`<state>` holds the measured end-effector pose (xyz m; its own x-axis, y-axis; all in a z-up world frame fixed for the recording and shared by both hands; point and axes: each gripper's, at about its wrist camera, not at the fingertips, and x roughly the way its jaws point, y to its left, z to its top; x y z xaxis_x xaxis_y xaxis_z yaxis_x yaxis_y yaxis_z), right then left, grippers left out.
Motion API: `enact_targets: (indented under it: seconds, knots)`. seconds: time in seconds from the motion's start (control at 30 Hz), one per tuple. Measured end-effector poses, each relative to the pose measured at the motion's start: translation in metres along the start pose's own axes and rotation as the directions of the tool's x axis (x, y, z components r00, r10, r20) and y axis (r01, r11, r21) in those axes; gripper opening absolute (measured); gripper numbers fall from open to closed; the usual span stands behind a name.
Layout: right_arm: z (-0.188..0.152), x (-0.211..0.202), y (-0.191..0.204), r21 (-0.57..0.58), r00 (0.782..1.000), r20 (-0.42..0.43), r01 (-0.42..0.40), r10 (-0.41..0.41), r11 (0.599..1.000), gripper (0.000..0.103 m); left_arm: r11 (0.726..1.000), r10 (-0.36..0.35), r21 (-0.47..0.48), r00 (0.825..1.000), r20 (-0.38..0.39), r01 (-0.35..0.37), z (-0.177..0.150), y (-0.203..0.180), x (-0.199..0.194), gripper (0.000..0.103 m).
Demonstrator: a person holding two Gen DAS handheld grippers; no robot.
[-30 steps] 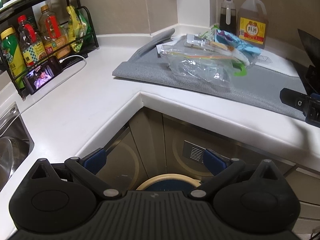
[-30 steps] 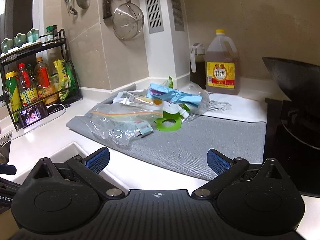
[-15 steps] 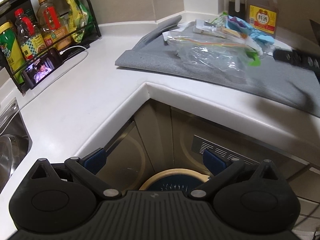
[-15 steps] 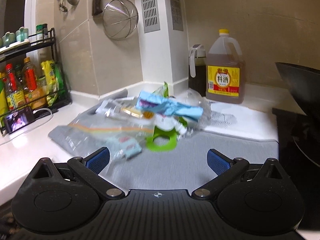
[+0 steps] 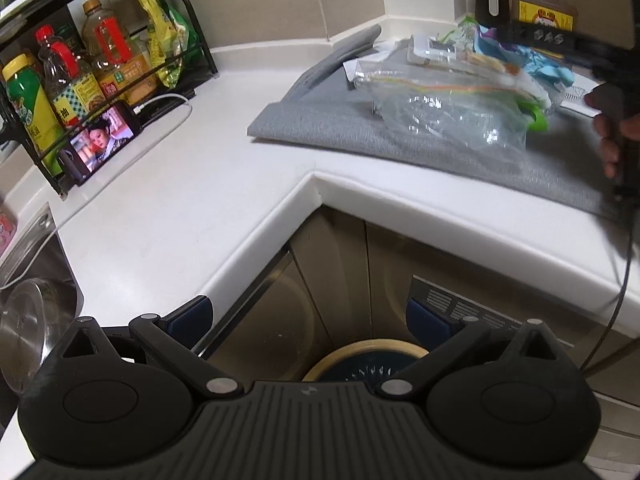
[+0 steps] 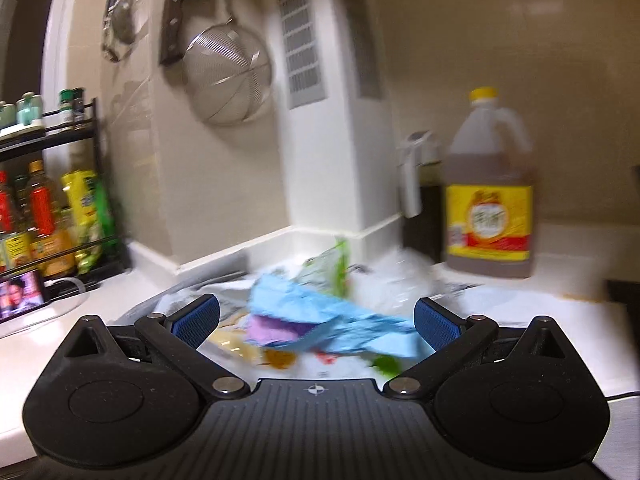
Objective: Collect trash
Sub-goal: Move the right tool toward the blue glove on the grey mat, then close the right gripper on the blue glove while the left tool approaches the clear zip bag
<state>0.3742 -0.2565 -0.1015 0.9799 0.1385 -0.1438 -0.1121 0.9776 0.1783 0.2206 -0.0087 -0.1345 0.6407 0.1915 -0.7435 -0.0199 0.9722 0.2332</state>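
Trash pile [image 6: 320,320] lay on grey mat [image 5: 344,120], w/ right gripper [image 6: 316,320] fingers spread wide over blue wrapper [image 6: 340,316]. Left gripper [image 5: 308,316] wide, empty, above bin [image 5: 360,364]. I judged risk: blurred approach, clear bag [image 5: 448,116] snagging, dragging pile off mat.

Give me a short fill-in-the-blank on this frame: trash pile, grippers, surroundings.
1. The trash pile lies on a ____ mat.
2. The right gripper is ____ with its fingers either side of the blue wrapper.
3. The left gripper hangs above a round ____ on the floor.
4. A metal ____ hangs on the wall.

Missing words: grey; open; bin; strainer
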Motion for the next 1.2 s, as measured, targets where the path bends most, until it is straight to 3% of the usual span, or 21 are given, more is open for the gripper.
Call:
enact_targets:
  seconds: [0.1, 0.23, 0.3, 0.37, 0.47, 0.53, 0.7, 0.9, 0.97, 1.0, 1.07, 1.1, 1.2]
  knots:
    - [0.000, 0.011, 0.010, -0.046, 1.000, 0.019, -0.012, 0.013, 0.999, 0.103, 1.000, 0.015, 0.017, 1.000, 0.005, -0.015, 0.004, -0.004, 0.000, 0.103]
    - [-0.001, 0.026, 0.010, -0.062, 0.997, 0.022, 0.073, -0.072, 0.995, 0.102, 0.999, 0.036, 0.039, 0.999, -0.006, -0.036, 0.006, -0.011, 0.003, 0.103]
    - [-0.001, 0.026, 0.003, -0.024, 0.996, 0.004, 0.090, -0.090, 0.996, 0.085, 0.999, 0.039, 0.038, 0.999, -0.007, -0.039, 0.007, -0.013, 0.005, 0.103]
    - [-0.002, 0.021, -0.002, -0.021, 0.997, 0.012, 0.079, -0.079, 0.997, 0.055, 0.999, 0.033, 0.032, 0.999, -0.010, -0.033, 0.011, -0.015, 0.006, 0.103]
    - [-0.004, 0.017, -0.005, -0.024, 0.997, 0.003, 0.079, -0.079, 0.997, 0.019, 1.000, 0.007, 0.024, 1.000, 0.004, -0.007, 0.018, -0.019, 0.007, 0.103]
    - [-0.005, 0.012, -0.008, -0.011, 0.997, 0.013, 0.077, -0.077, 0.997, 0.013, 1.000, -0.012, 0.020, 1.000, 0.024, 0.011, 0.023, -0.022, 0.005, 0.103]
    - [-0.010, -0.028, -0.025, -0.003, 0.999, 0.015, 0.040, -0.040, 0.999, 0.010, 0.999, -0.050, 0.009, 0.997, 0.061, 0.050, 0.029, -0.026, 0.003, 0.103]
    - [-0.027, -0.086, -0.052, 0.067, 0.993, -0.112, 0.055, -0.047, 0.996, 0.010, 0.996, -0.087, -0.002, 0.994, 0.063, 0.088, 0.032, -0.034, 0.011, 0.103]
    - [-0.032, -0.097, -0.055, 0.068, 0.988, -0.141, 0.075, -0.065, 0.995, 0.017, 0.995, -0.100, -0.005, 0.993, 0.069, 0.101, 0.033, -0.036, 0.011, 0.103]
    - [-0.034, -0.100, -0.056, 0.066, 0.987, -0.147, 0.076, -0.066, 0.995, 0.027, 0.995, -0.103, -0.001, 0.992, 0.072, 0.103, 0.034, -0.037, 0.010, 0.103]
    - [-0.033, -0.104, -0.057, 0.073, 0.987, -0.137, 0.090, -0.079, 0.993, 0.091, 0.995, -0.101, 0.007, 0.992, 0.082, 0.100, 0.035, -0.039, 0.008, 0.103]
    - [-0.031, -0.104, -0.056, 0.081, 0.989, -0.114, 0.105, -0.095, 0.991, 0.099, 0.995, -0.099, 0.010, 0.991, 0.087, 0.099, 0.036, -0.039, 0.007, 0.103]
    - [-0.022, -0.093, -0.052, 0.066, 0.991, -0.089, 0.110, -0.104, 0.992, 0.100, 0.996, -0.092, 0.000, 0.991, 0.100, 0.093, 0.041, -0.037, 0.006, 0.103]
